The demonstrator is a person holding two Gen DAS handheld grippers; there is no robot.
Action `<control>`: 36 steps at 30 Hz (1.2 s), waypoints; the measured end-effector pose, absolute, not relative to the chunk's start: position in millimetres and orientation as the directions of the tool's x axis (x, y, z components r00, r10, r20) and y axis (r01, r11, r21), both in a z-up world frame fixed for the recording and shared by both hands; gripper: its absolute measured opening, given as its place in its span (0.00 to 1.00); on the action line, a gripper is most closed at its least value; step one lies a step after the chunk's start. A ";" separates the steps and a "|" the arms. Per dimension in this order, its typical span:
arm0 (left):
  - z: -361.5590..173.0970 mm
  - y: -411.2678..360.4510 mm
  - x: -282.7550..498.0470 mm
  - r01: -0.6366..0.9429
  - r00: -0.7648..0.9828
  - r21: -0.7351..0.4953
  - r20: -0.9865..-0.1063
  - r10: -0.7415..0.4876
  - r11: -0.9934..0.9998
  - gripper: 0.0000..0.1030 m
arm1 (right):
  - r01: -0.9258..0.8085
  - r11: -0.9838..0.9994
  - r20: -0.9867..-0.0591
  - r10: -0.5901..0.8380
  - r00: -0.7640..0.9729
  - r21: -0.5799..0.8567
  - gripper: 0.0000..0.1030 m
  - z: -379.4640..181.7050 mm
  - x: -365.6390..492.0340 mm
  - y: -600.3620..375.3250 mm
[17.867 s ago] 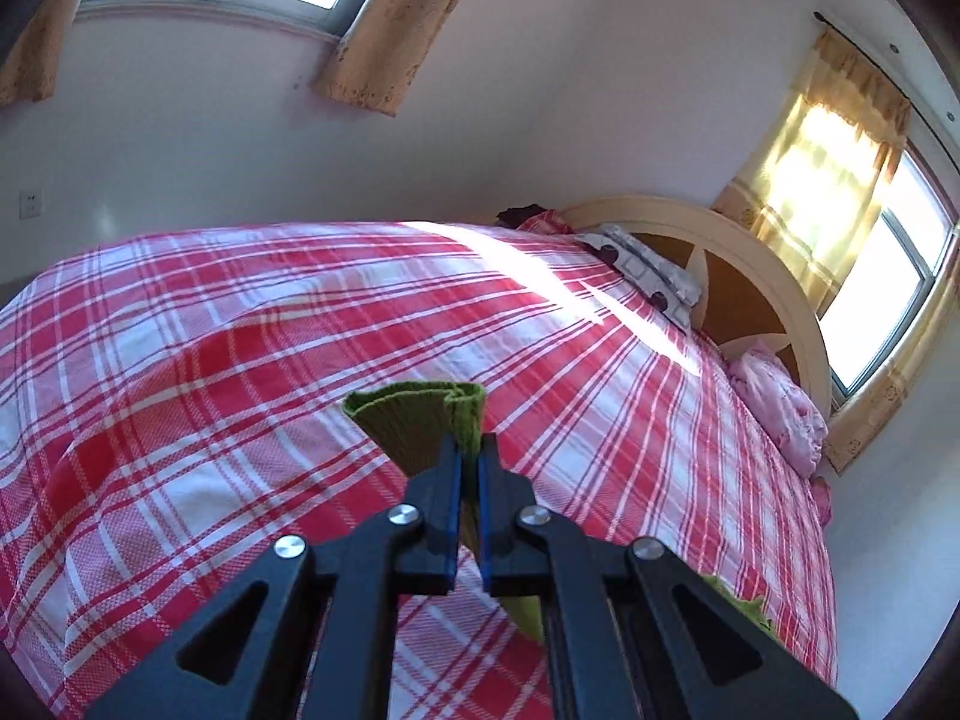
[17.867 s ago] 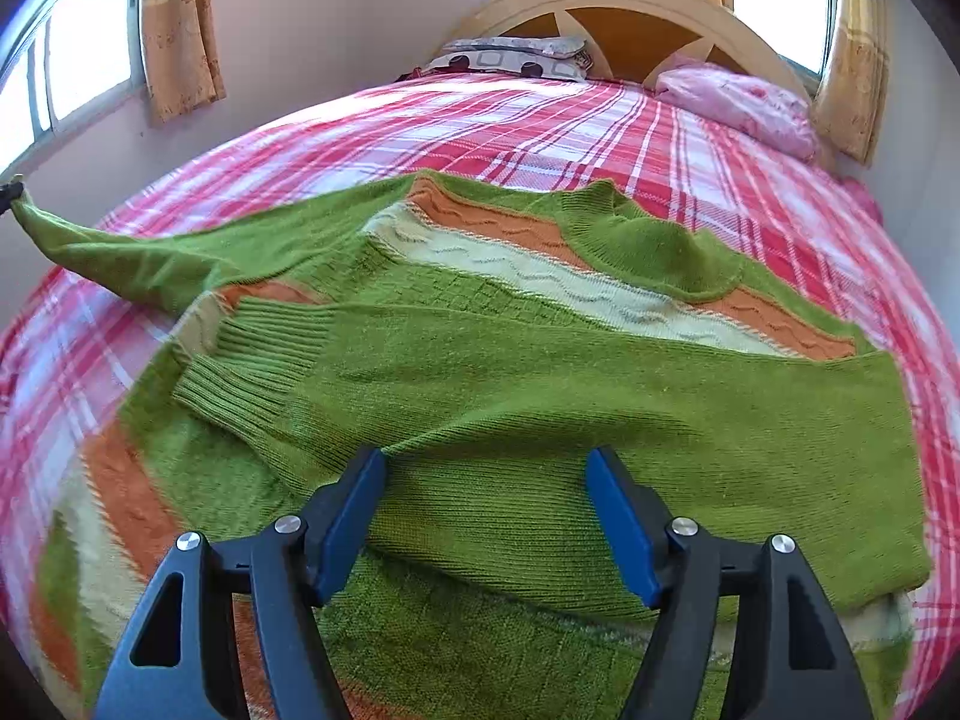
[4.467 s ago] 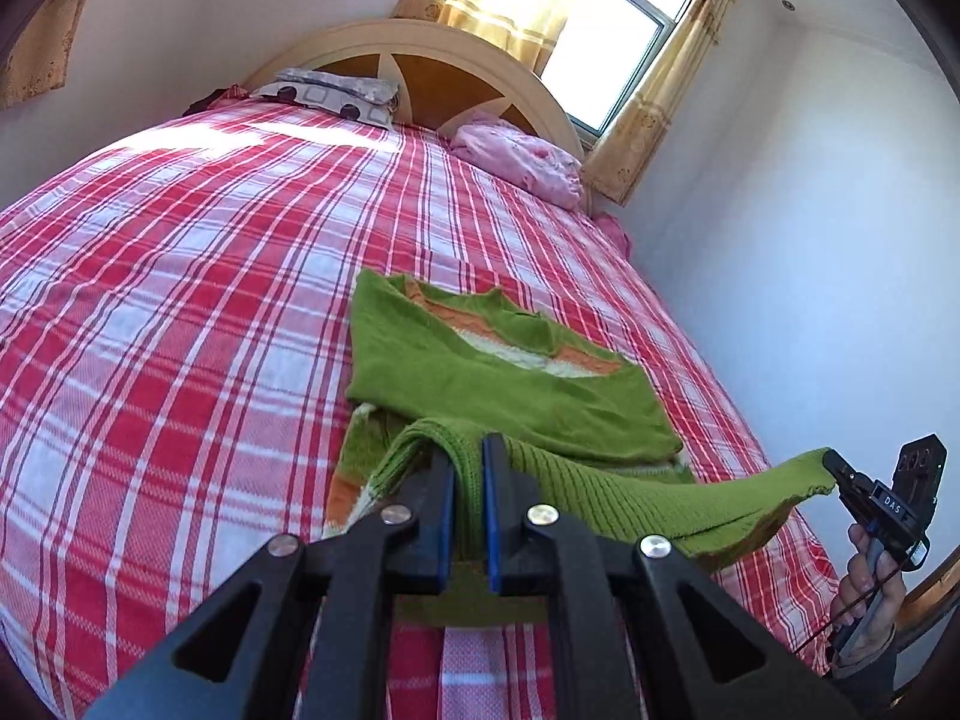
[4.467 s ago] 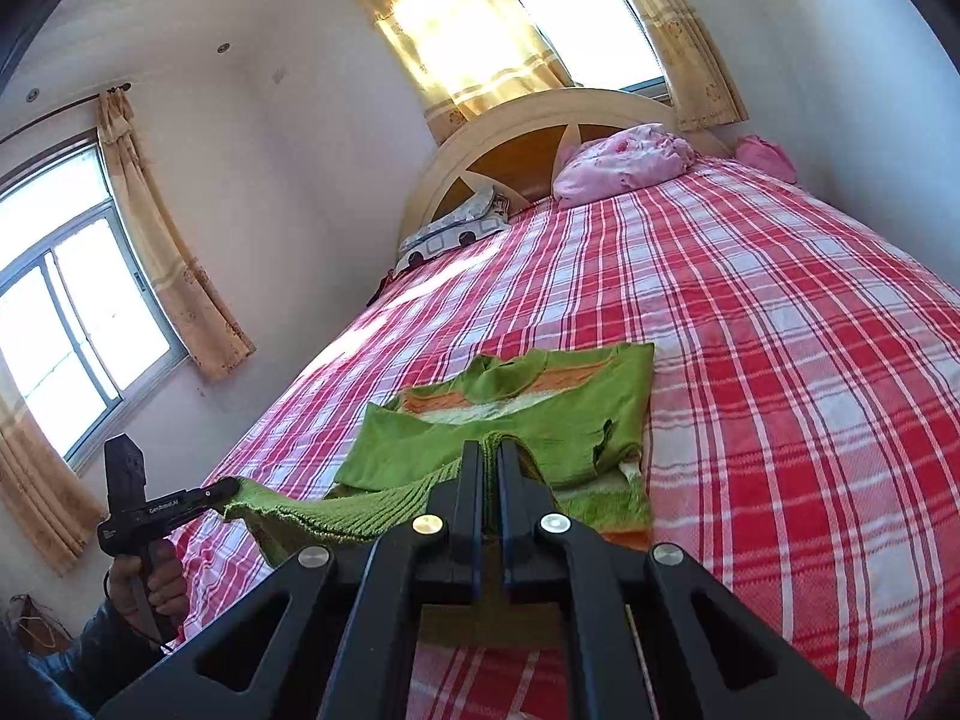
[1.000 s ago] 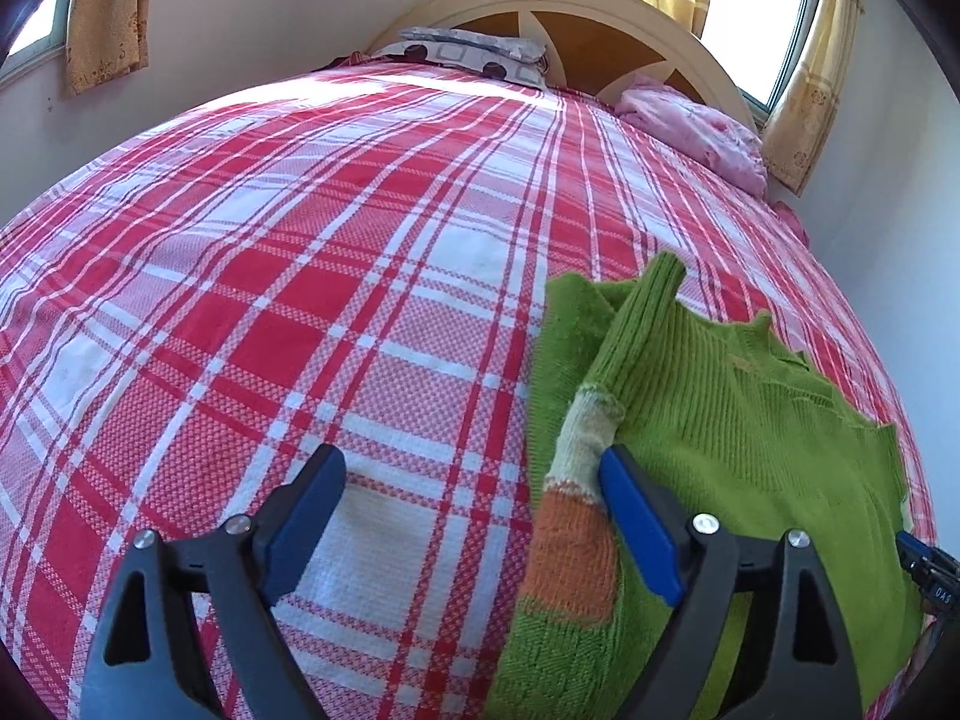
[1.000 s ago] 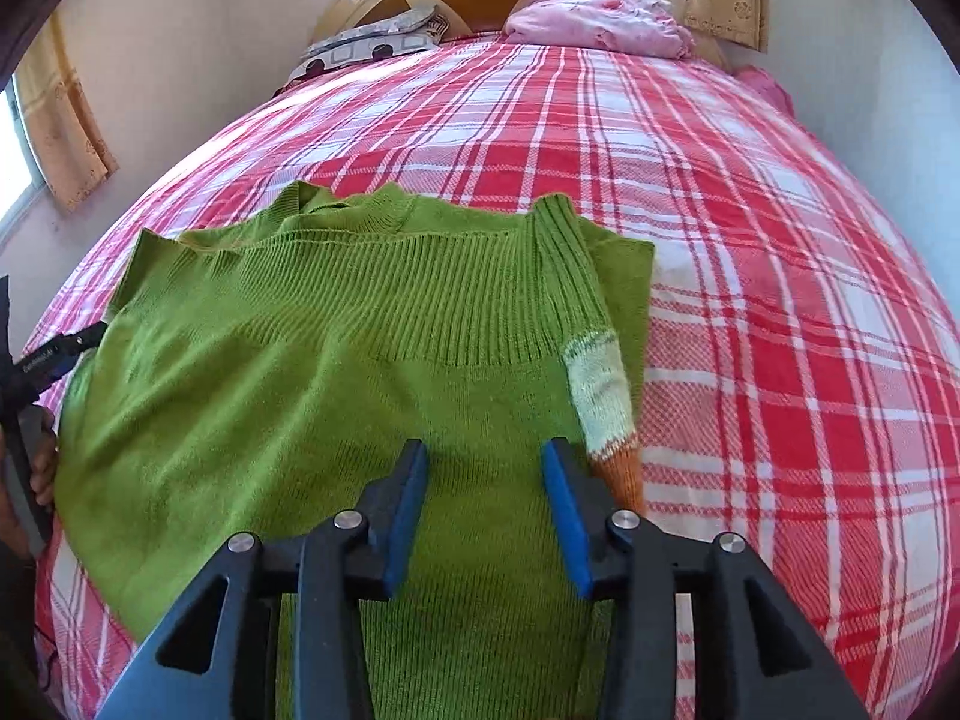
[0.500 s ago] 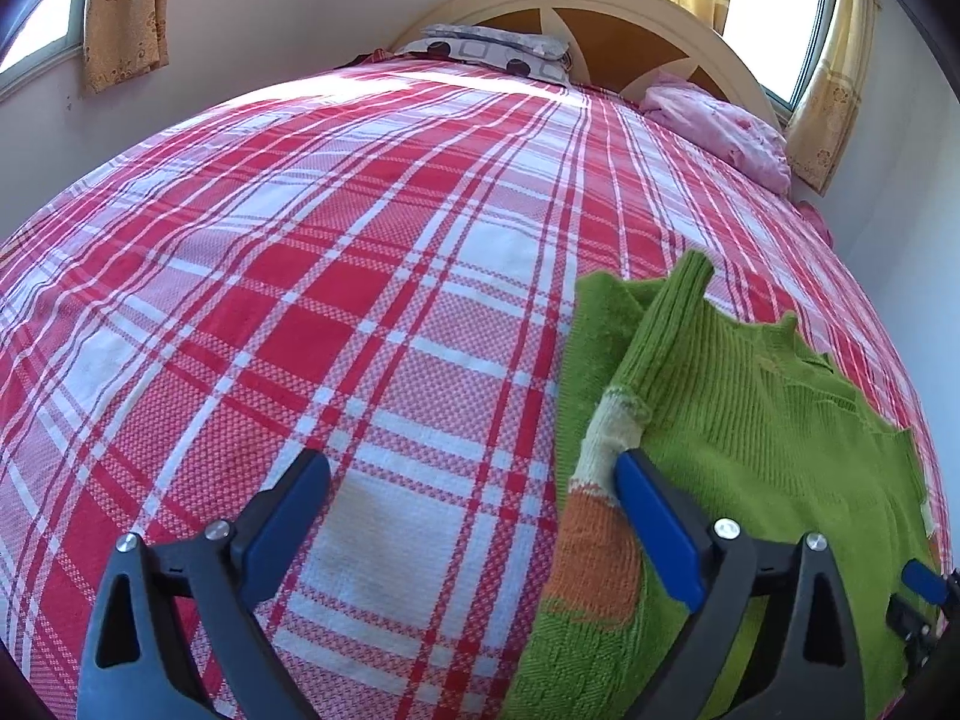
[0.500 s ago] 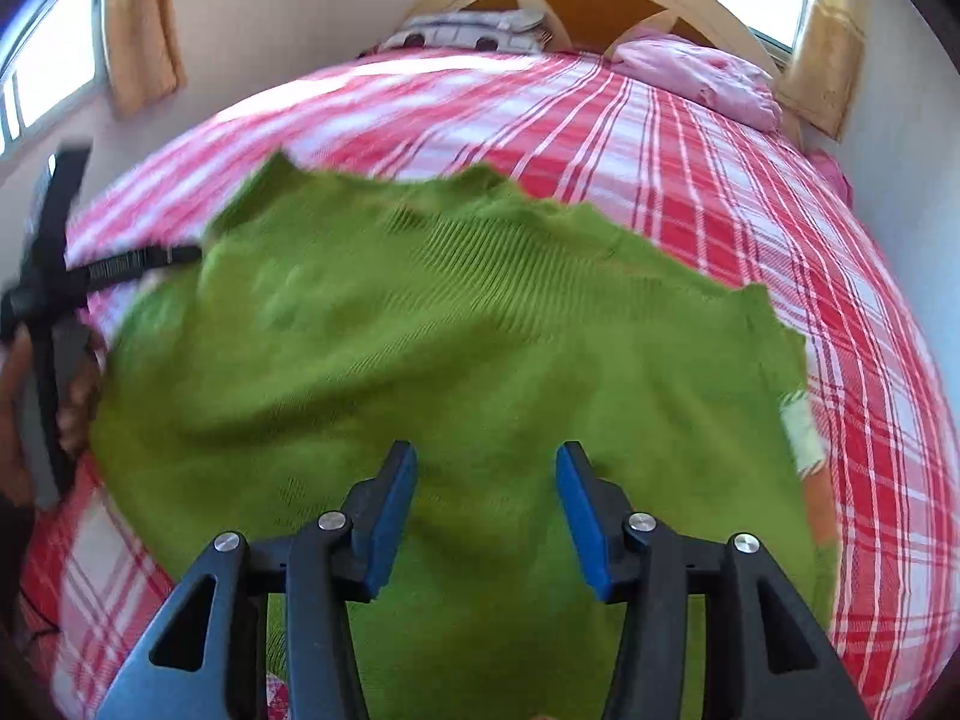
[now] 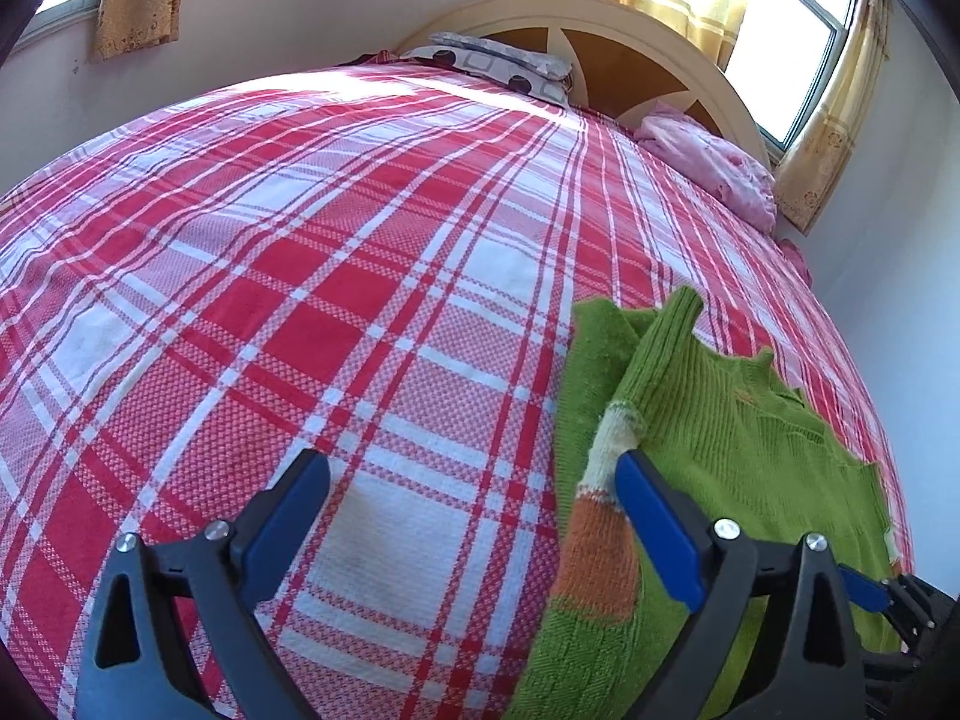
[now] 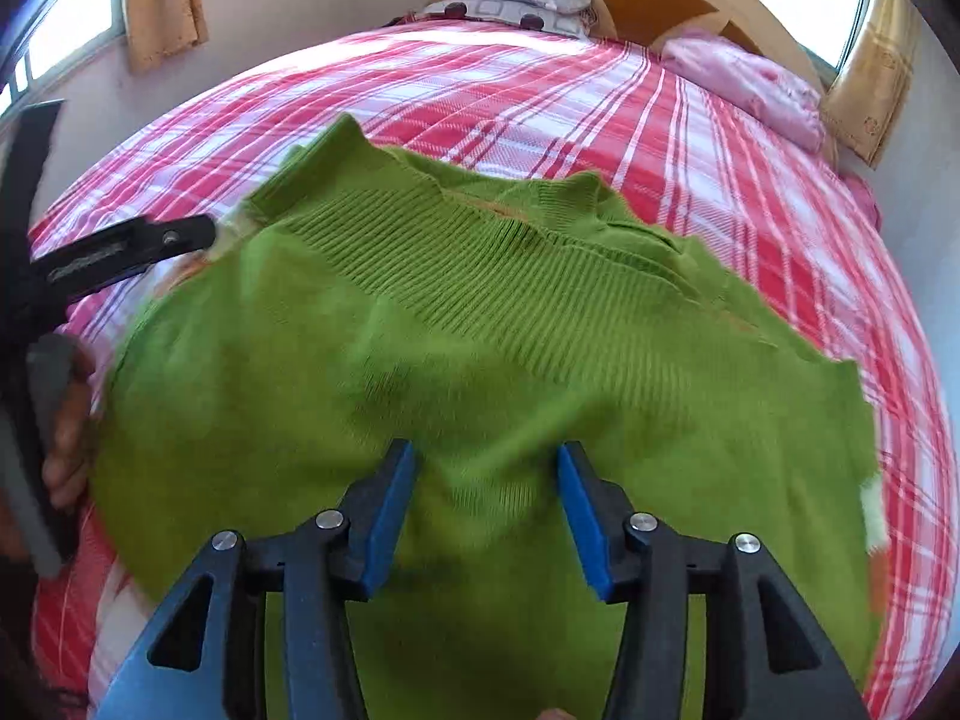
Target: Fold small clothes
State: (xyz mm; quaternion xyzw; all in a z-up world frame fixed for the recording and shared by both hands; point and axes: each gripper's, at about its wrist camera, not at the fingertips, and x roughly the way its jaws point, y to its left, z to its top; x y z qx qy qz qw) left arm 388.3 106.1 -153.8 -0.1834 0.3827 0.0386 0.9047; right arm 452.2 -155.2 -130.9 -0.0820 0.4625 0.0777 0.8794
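A green knit sweater (image 10: 480, 330) with orange and cream bands lies folded flat on the red plaid bed. In the left wrist view the sweater (image 9: 720, 432) sits at the lower right, its banded sleeve along the left edge. My left gripper (image 9: 474, 492) is open and empty, straddling the sweater's left edge, right finger over the sleeve. My right gripper (image 10: 486, 480) is open and empty just above the sweater's near part. The left gripper (image 10: 126, 252) also shows in the right wrist view, at the sweater's left side.
The red plaid bedspread (image 9: 300, 270) covers the whole bed. A curved wooden headboard (image 9: 600, 36), a grey patterned pillow (image 9: 498, 60) and a pink pillow (image 9: 708, 174) are at the far end. Walls and curtained windows surround the bed.
Both grippers let go of the sweater's hem after folding it over; they are now open. In the last second the right gripper swung left over the sweater; the left backed off slightly.
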 end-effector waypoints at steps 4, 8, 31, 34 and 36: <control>-153.6 107.1 387.3 -0.209 0.709 -0.314 -0.701 -0.078 0.926 0.96 | -0.139 0.990 -0.800 0.071 0.595 -0.016 0.59 -124.6 453.7 -168.7; -151.4 106.3 384.9 -0.202 0.722 -0.314 -0.688 -0.075 0.928 0.96 | -0.199 0.977 -0.790 0.058 0.611 -0.082 0.59 -129.7 444.6 -152.3; -145.8 105.1 377.3 -0.074 0.658 -0.200 -0.746 -0.102 0.977 0.96 | -0.419 0.897 -0.712 0.202 0.673 -0.141 0.66 -114.3 346.1 -76.8; -142.4 122.1 380.5 -0.058 0.661 -0.208 -0.741 -0.119 0.976 0.96 | -0.464 0.868 -0.713 0.212 0.668 -0.176 0.66 -120.9 338.5 -57.3; -142.2 138.5 385.2 -0.059 0.668 -0.212 -0.735 -0.119 0.976 0.96 | -0.488 0.849 -0.711 0.214 0.670 -0.204 0.66 -124.8 335.0 -45.2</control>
